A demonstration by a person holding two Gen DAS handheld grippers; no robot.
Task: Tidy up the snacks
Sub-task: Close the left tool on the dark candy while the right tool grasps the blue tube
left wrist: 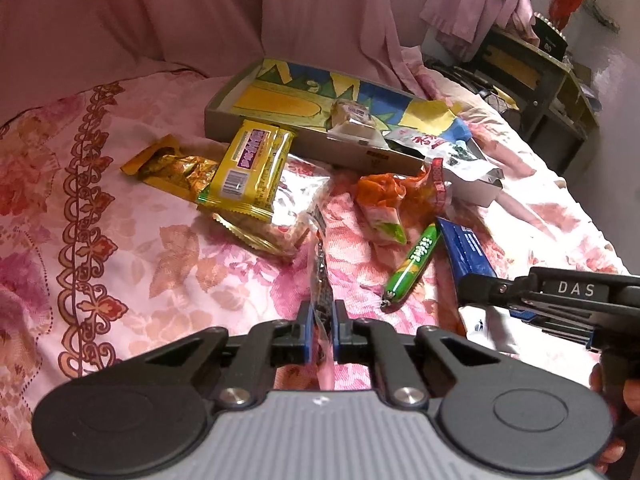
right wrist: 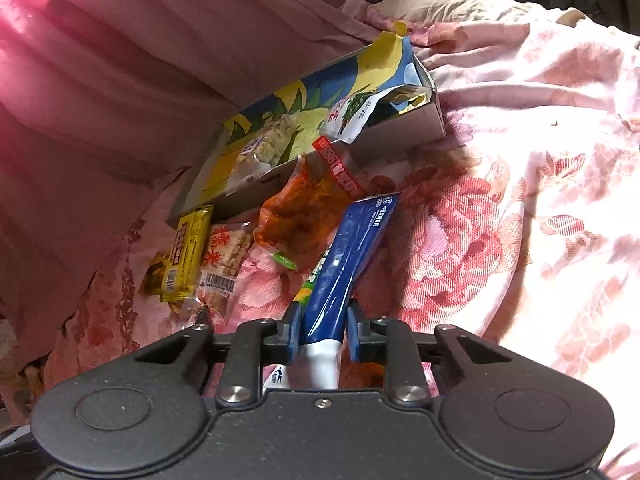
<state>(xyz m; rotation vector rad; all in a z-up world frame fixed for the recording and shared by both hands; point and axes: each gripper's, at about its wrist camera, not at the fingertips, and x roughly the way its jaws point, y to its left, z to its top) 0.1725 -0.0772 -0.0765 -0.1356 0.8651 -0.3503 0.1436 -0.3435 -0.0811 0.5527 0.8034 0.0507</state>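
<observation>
Pinching the edge of a clear snack packet (left wrist: pixel 320 280), the left hand-held gripper (left wrist: pixel 322 330) was clamped tight on the film, the packet's far end lying on the bed beside a yellow packet (left wrist: pixel 250 168). The right hand-held gripper (right wrist: pixel 323 334) was clenched on a blue-and-white pouch (right wrist: pixel 348 256), which reached forward over a green sausage stick (left wrist: pixel 412 260) and toward an orange packet (right wrist: pixel 304 208).

Behind these snacks sat a shallow cardboard box (left wrist: pixel 280 136) with a blue, yellow and green printed floor, holding a pale wrapped bar (left wrist: pixel 352 114) and a white-and-green seaweed packet (right wrist: pixel 354 114) that hung over its near wall. A gold wrapper (left wrist: pixel 172 166) lay left of the yellow packet.

Everything rested on a bed under a pink floral sheet (left wrist: pixel 120 240), with pink fabric (left wrist: pixel 180 12) draped behind it.

Only the left wrist view showed the room's far corner: a dark shelving unit (left wrist: pixel 548 92) with hanging clothes above, and the right hand-held gripper seen side-on. Only the right wrist view showed a rice-snack packet (right wrist: pixel 224 256) with a barcode.
</observation>
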